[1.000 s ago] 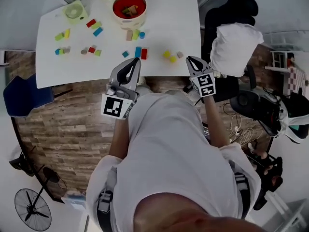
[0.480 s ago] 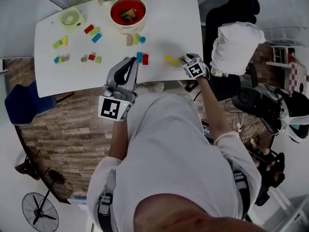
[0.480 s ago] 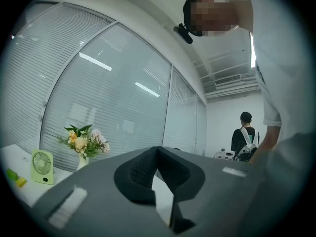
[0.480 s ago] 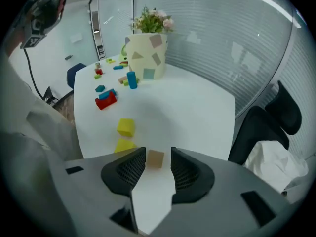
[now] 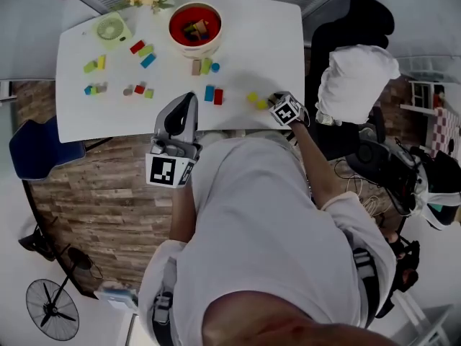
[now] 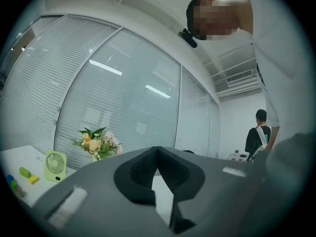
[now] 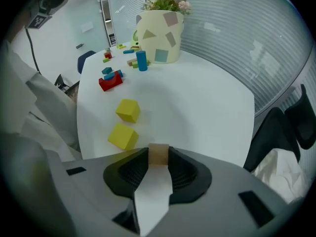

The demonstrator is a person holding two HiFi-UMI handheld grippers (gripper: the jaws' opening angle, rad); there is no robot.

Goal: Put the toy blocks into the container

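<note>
White rectangular table (image 5: 259,49) over wood-plank floor.

Head view: round red-lined container (image 5: 194,26) at far edge. Coloured toy blocks (image 5: 146,51) scattered between far and near edges. Pale green desk fan (image 5: 114,29) at far left corner. Left gripper (image 5: 189,98) held over near edge. Right gripper (image 5: 274,98) tipped steeply down near right end of near edge, just beside two yellow cubes (image 5: 256,101).

Left gripper view: jaws pressed together, nothing between them. Window blinds and flower bouquet (image 6: 96,142) beyond.

Right gripper view: jaws just closed further, now pinching small tan wooden block (image 7: 158,153) at their tips. Block just beside nearer yellow cube, well apart from container at far edge.
</note>
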